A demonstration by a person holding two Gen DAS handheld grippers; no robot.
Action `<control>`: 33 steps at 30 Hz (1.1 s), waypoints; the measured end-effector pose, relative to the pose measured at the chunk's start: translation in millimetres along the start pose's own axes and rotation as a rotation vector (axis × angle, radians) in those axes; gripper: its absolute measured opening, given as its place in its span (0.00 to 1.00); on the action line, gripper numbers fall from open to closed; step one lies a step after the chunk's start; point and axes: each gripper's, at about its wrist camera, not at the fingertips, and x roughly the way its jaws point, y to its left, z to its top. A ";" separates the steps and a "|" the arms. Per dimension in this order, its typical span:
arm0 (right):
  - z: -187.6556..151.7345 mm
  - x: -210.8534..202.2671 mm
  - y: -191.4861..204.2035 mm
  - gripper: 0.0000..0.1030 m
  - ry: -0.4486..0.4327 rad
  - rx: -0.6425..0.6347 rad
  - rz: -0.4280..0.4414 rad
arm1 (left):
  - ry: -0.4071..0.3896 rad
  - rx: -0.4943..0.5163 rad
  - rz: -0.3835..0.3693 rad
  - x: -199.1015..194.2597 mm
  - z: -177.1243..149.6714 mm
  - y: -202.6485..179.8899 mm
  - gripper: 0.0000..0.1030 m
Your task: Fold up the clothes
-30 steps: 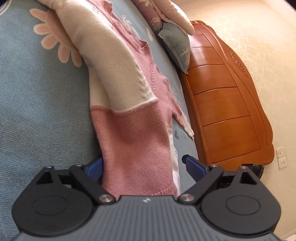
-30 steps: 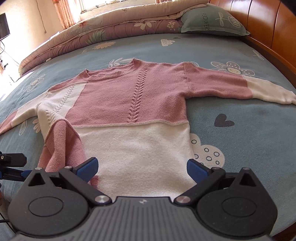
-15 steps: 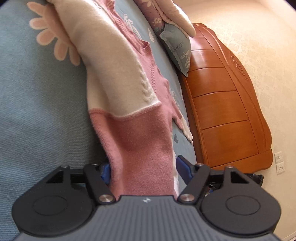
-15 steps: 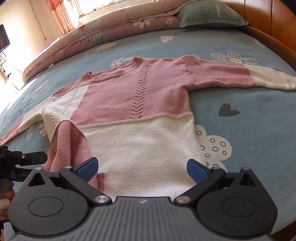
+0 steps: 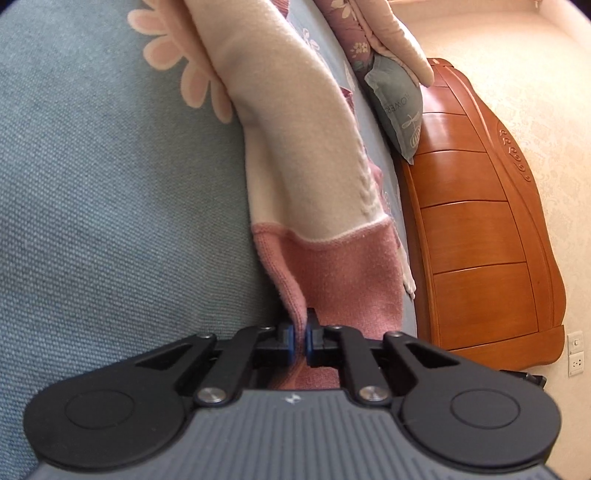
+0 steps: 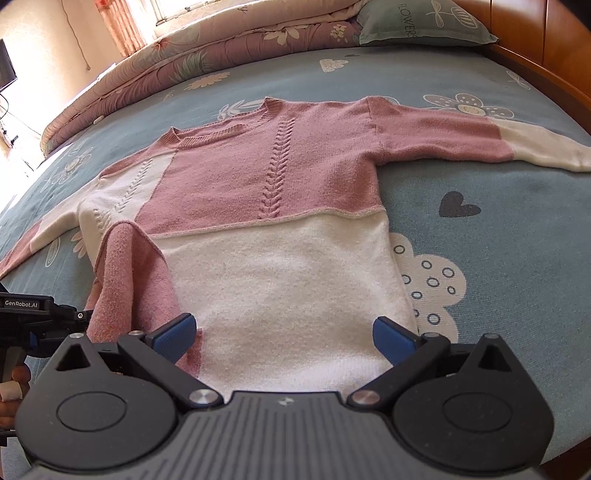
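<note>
The left gripper (image 5: 300, 338) was seen pinched tight on the pink hem corner of the sweater (image 6: 273, 229), its blue pads pressed together with only knit between them. The right gripper (image 6: 283, 334) was held wide apart, nothing between its fingers, poised just above the white hem at the garment's near edge.

The pinched corner was raised off the bed sheet (image 6: 498, 229) into a pink peak at the sweater's left side, and a flap of the body was drawn up with it; such a grip at a hem corner was judged to suit carrying that side over toward the middle. The open right gripper was judged to be placed where the hem could be steadied or the other corner taken, though which was intended could not be told.

The rest of the sweater was spread front up on the blue flowered sheet, both sleeves stretched outward, the right sleeve reaching toward the wooden headboard (image 5: 480, 236). A pillow (image 6: 424, 22) and a rolled quilt (image 6: 207, 62) were left along the far side of the bed.

Compared with a second earlier, the left jaws had been brought from wide open around the hem to fully closed on it, and the pink corner had been lifted higher. The right gripper had scarcely been shifted and was kept open.
</note>
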 end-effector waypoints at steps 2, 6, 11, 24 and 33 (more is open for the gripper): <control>-1.2 1.4 -0.1 1.00 0.006 0.003 0.001 | -0.006 0.001 0.002 -0.1 -1.0 -1.0 0.11; -3.2 2.7 1.2 1.00 0.014 -0.001 -0.003 | -0.014 -0.005 0.011 1.3 0.2 -3.9 0.10; -2.1 0.6 -1.5 1.00 0.007 0.004 -0.009 | -0.031 0.010 0.041 -5.1 0.3 -12.7 0.05; 0.6 -1.8 -0.9 1.00 -0.004 0.009 -0.008 | -0.166 0.061 0.119 -90.1 5.5 -26.8 0.05; 3.6 -4.7 6.0 1.00 -0.012 0.000 0.006 | -0.245 0.059 0.215 -168.2 -0.9 -16.8 0.05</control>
